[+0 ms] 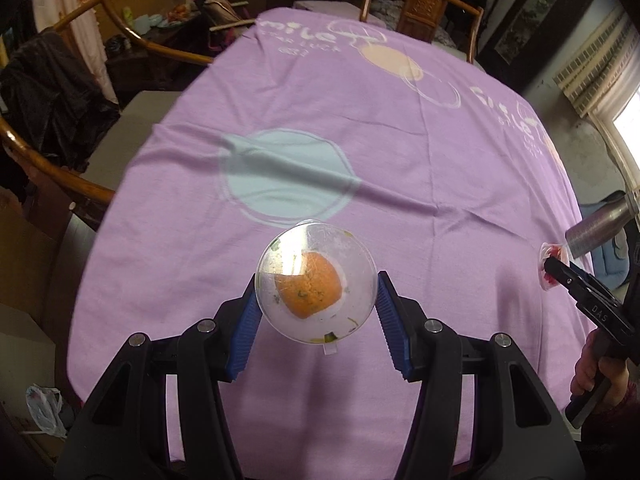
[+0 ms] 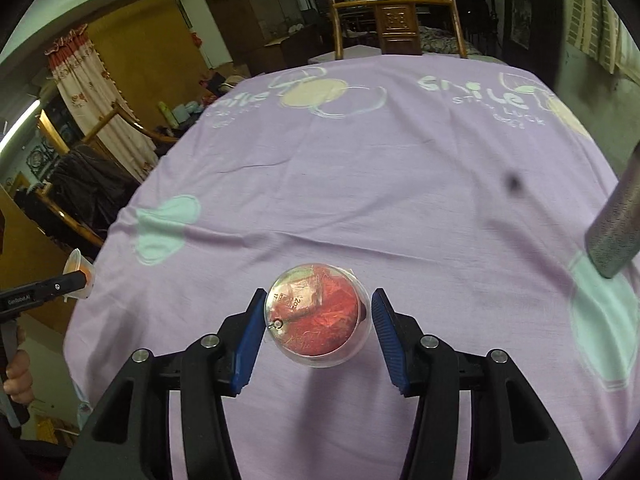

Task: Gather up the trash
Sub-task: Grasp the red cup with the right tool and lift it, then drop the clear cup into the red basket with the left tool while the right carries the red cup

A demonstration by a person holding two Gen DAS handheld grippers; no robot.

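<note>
My left gripper [image 1: 318, 300] is shut on a clear plastic sauce cup [image 1: 316, 284] with orange residue; both blue pads press its rim, and it hangs over the near part of the purple tablecloth [image 1: 400, 160]. My right gripper [image 2: 317, 316] is shut on a second clear lidded cup [image 2: 320, 312] with red sauce inside. In the left wrist view that red cup [image 1: 554, 268] shows at the right gripper's fingertips by the table's right edge. In the right wrist view the orange cup [image 2: 80, 270] sits at the left gripper's tips, far left. A hand holds each gripper's handle.
A grey metal cylinder [image 2: 616, 236] juts in at the right edge. A small dark speck [image 2: 512, 182] lies on the cloth. Wooden chairs stand at the far end [image 1: 420, 4] and left side [image 1: 52, 92], one draped with a dark jacket. A plastic bag [image 1: 44, 404] lies on the floor.
</note>
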